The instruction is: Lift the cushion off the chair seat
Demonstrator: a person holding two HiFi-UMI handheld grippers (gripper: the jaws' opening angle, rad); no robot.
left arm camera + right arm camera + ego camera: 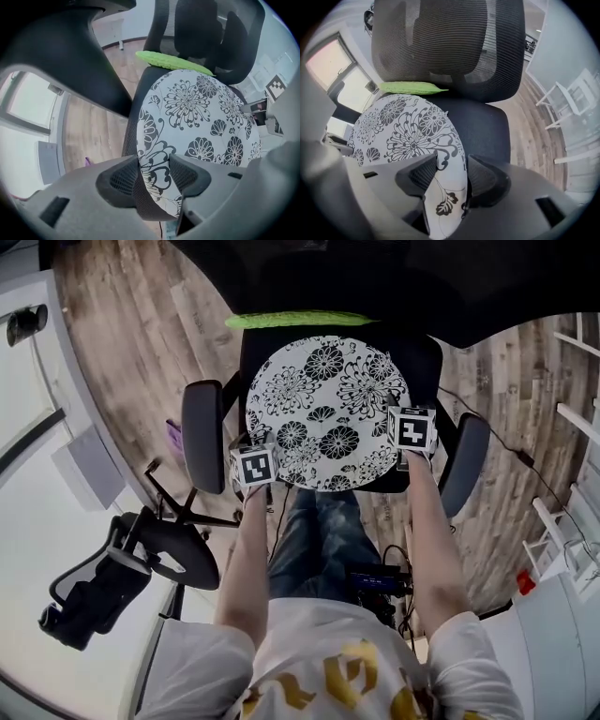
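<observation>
head view: round flowered cushion [323,413] flat on black chair seat [424,352]; left gripper [255,471] at its near-left rim, right gripper [412,433] at near-right rim, both pointing down.
left gripper view: jaws clamped on cushion rim; rest of cushion spreads beyond jaws, green leaf pillow [173,61] past it.
right gripper view: jaws spread wide, cushion rim between them, bare seat beyond right jaw.

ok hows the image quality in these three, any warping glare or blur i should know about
Head view: floorboards bow toward the edges, and the cushion is sharp and evenly lit with no glare. Left gripper view: heavy fisheye inside a dark round border, window overexposed, cushion print crisp. Right gripper view: same round border, window glows, chair back mesh sharp.
</observation>
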